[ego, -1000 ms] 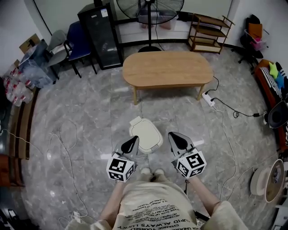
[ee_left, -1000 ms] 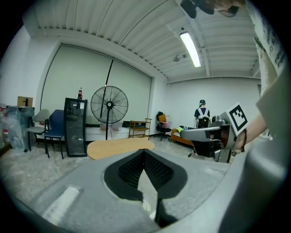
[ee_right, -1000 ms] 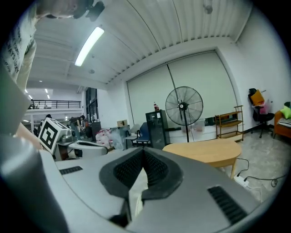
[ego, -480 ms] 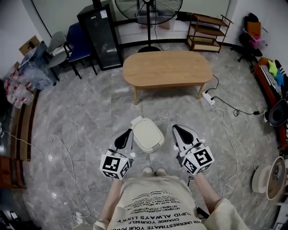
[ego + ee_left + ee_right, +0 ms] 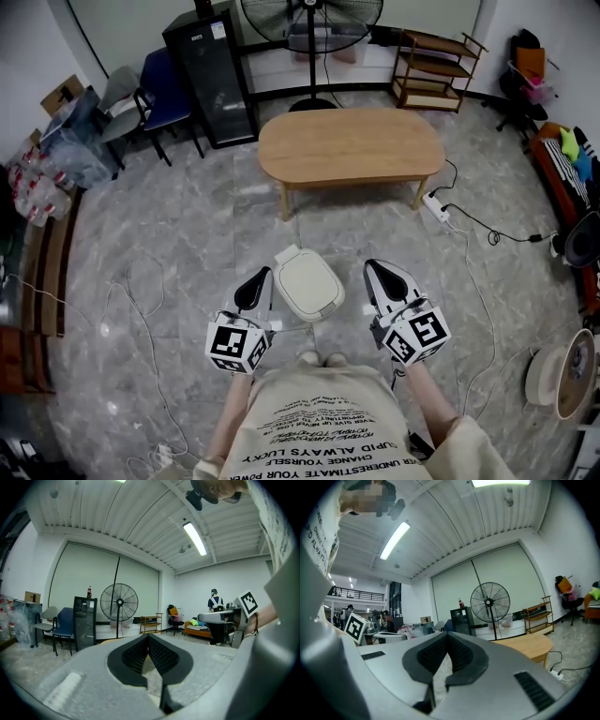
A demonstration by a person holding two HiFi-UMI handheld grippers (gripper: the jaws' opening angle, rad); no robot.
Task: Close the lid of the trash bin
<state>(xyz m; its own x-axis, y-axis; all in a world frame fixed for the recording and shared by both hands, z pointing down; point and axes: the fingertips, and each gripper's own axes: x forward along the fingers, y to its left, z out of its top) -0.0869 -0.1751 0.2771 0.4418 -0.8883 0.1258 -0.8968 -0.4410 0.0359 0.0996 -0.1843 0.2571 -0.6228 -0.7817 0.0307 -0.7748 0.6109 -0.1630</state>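
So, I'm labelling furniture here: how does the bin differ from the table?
The bin is small and cream; the table is far larger and wood-brown. The bin sits flat on the floor by the person's feet; the table stands on legs, farther off. Both have rounded tops.

Shirt (image 5: 319,427) print, upside down in head view: "UNDERESTIMATE YOURSELF", "CHANGE YOURSELF", "ALWAYS LUCKY". Smaller lines too blurred to read. White label on cabinet (image 5: 212,84): unreadable.

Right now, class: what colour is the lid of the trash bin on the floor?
The rounded plastic lid is cream white; the head view shows it best.
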